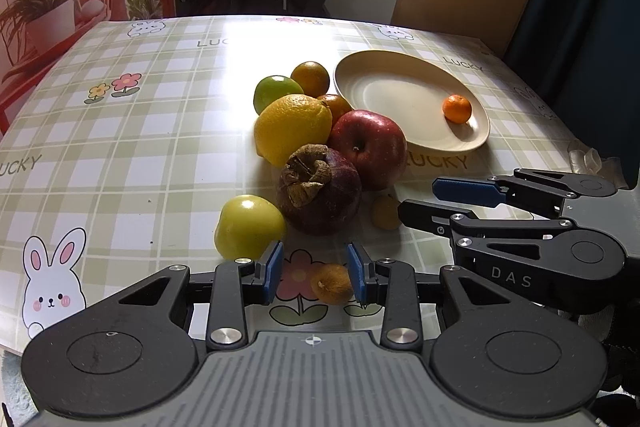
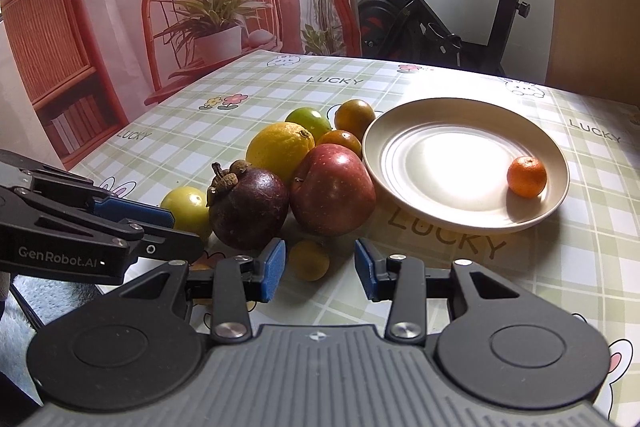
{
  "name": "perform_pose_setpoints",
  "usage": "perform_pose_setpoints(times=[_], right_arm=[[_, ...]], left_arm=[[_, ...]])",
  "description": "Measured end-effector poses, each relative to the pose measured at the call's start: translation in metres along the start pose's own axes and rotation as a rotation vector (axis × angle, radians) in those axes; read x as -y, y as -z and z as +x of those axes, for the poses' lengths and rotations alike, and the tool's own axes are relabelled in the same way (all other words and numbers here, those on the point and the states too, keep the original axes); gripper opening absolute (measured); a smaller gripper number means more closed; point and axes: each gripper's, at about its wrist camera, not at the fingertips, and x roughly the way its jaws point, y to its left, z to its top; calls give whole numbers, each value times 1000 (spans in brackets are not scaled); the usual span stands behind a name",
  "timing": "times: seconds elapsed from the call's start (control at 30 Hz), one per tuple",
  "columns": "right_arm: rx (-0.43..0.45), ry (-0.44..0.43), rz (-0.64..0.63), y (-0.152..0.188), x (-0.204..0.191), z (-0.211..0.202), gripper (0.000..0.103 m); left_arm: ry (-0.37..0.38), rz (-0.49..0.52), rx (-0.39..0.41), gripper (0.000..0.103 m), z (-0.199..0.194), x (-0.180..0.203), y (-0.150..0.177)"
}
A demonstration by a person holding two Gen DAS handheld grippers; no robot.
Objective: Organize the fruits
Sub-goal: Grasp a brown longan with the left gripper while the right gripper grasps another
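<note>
A pile of fruit lies left of a cream plate (image 1: 384,91) (image 2: 440,163). It holds a yellow citrus (image 1: 294,129), a red apple (image 1: 368,147), a mangosteen (image 1: 320,193), a yellow-green fruit (image 1: 248,227), a green one (image 1: 276,93) and two dark oranges. One mandarin (image 1: 457,109) (image 2: 526,175) sits on the plate. My left gripper (image 1: 315,273) is open low over the table, and a small brown fruit (image 1: 331,289) lies between its pads without being squeezed. My right gripper (image 2: 320,269) (image 1: 436,203) is open, with a small yellow fruit (image 2: 309,261) (image 1: 386,213) just ahead of its tips.
The table wears a checked cloth with rabbits and flowers (image 1: 120,131). An exercise bike (image 2: 440,23) stands behind the far edge. A printed curtain (image 2: 160,7) hangs at the back left. The left gripper (image 2: 188,231) reaches in beside the right one.
</note>
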Motion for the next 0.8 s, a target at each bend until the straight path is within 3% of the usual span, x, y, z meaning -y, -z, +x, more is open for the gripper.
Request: perform_pose_setpoints(times=[0.53, 0.63, 0.8], right_arm=[[7, -3, -2, 3, 0, 1, 35], [5, -10, -2, 2, 1, 3, 35], [-17, -29, 1, 1, 2, 11, 35]], left_arm=[[53, 16, -85, 36, 17, 3, 6], [52, 30, -97, 30, 22, 5, 6], [54, 40, -92, 29, 22, 5, 6]])
